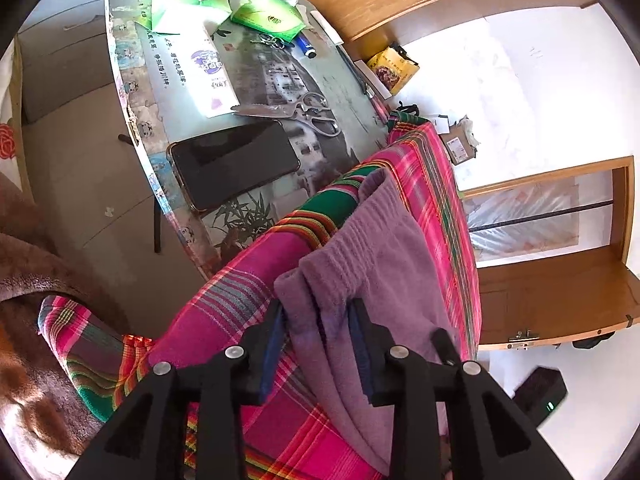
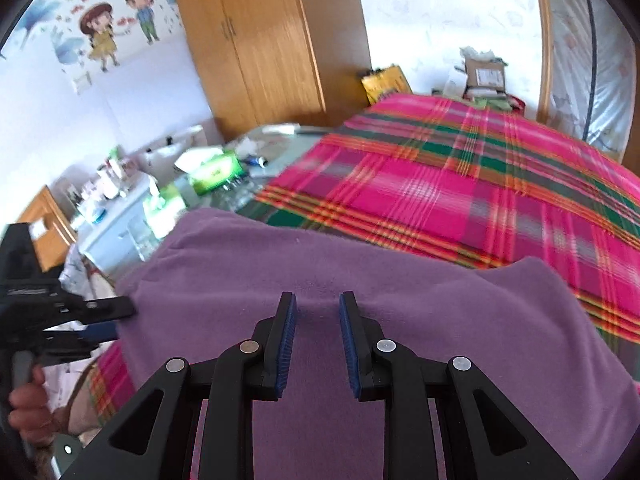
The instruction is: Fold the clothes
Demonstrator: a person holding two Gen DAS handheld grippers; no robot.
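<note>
Soft lilac-purple fleece garment (image 1: 372, 276) sits between the left claw's black fingers with deep blue pads (image 1: 272, 344), the cloth one plain shade with ribbed lines. Under it, a hot-pink plaid cloth (image 1: 240, 292) crossed by green, orange and yellow stripes. Ahead of the claw, a glossy black phone (image 1: 234, 162), and beyond it two bright green tissue packs (image 1: 266, 14) with white paper. To the right, honey-orange wooden doors (image 1: 552, 300). From the right claw, black with blue pads too (image 2: 318, 336), the same purple spreads below, pink plaid ahead, and a white wall with cartoon children stickers (image 2: 116, 26) up left.
</note>
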